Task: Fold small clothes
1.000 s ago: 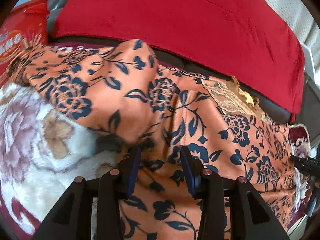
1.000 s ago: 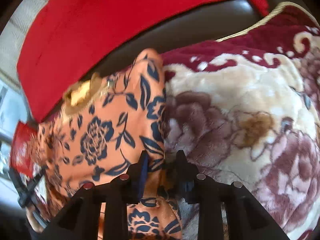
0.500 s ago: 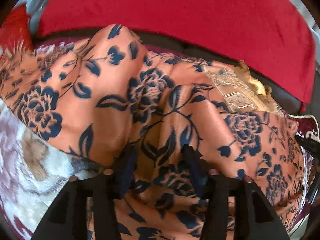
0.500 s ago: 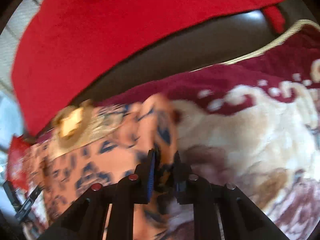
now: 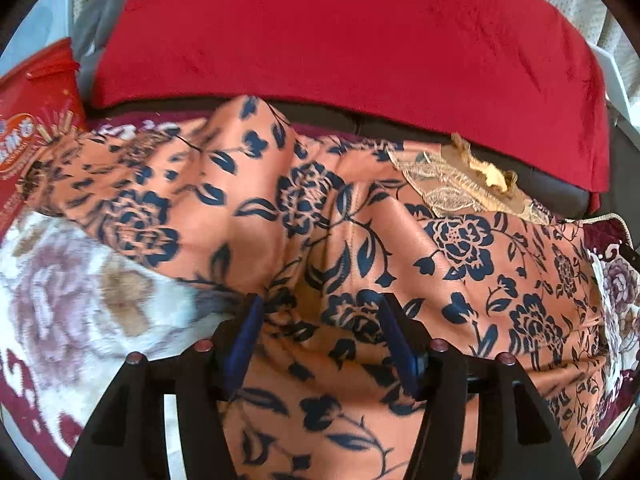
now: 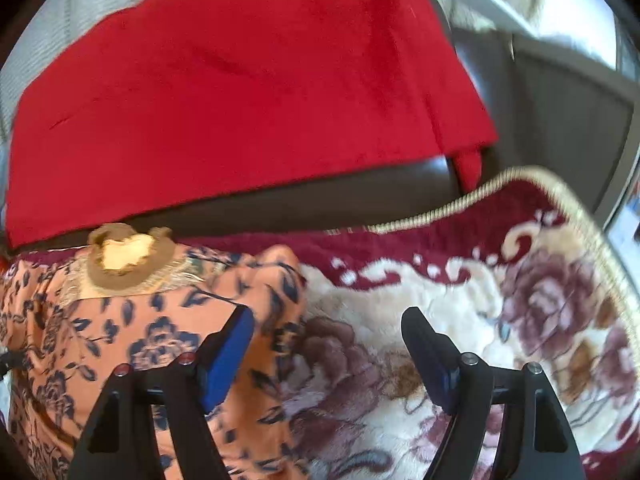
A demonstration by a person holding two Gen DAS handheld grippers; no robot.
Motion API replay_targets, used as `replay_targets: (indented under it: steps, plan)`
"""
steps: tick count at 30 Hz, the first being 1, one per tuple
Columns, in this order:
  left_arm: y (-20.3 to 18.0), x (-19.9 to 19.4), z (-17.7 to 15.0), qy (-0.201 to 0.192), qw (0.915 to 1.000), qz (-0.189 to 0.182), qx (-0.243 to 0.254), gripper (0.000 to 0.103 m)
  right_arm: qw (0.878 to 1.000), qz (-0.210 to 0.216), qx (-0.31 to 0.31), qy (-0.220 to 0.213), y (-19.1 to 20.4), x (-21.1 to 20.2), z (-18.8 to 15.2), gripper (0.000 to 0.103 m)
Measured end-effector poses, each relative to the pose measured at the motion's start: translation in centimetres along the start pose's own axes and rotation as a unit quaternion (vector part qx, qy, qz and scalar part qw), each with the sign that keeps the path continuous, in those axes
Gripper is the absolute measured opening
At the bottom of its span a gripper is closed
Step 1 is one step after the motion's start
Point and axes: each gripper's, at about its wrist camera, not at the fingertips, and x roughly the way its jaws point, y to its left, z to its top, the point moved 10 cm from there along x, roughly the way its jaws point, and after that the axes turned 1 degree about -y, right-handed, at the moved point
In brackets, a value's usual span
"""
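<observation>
A: L view first, far left?

B: Red printed bag [image 5: 28,128] is sitting at the edge. Floral plush blanket [image 5: 68,304] is lying below it, cream w/ maroon border.

A: And the garment?

B: Orange dress w/ navy flowers [image 5: 360,216] is spreading across the blanket, rumpled, running left to right. Gold embroidered collar [image 5: 472,184] is lying at its far side, toward the red cloth [image 5: 340,32] that is draping over a dark sofa back [image 5: 560,196].

A: Left claw?

B: Left claw [image 5: 320,316] is hovering over the dress, jaws spreading wider right now. Fabric is bunching up between the blue pads [image 5: 244,340], but the pads aren't pressing on it.

A: R view?

B: Dress [image 6: 132,344] is lying at the left, collar [image 6: 128,260] up near the sofa back [image 6: 320,196]. Right claw [image 6: 328,320] is opening too, jaws wide apart. Left pad [image 6: 228,348] is sitting over the dress edge; the other finger is over bare blanket [image 6: 500,320]. Nothing pinched. Frame's a bit blurred.
</observation>
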Motion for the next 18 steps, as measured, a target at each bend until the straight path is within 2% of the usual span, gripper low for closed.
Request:
replay_targets:
  steps: [8,9,18]
  plan:
    - [4.0,-3.8,-0.2,-0.027,0.9993,0.004,-0.024,0.063,0.998,0.003,-0.046,-0.033,5.3,-3.9,1.0,0.08]
    - [4.6,-3.0,0.9,-0.032,0.9991,0.009,-0.025,0.063,0.998,-0.002,-0.053,-0.037,5.9,-4.3,1.1,0.08]
    - [9.6,-6.1,1.2,-0.075,0.9947,0.059,-0.041,0.07,0.99,-0.024,-0.118,-0.079,12.2,-7.1,1.9,0.08]
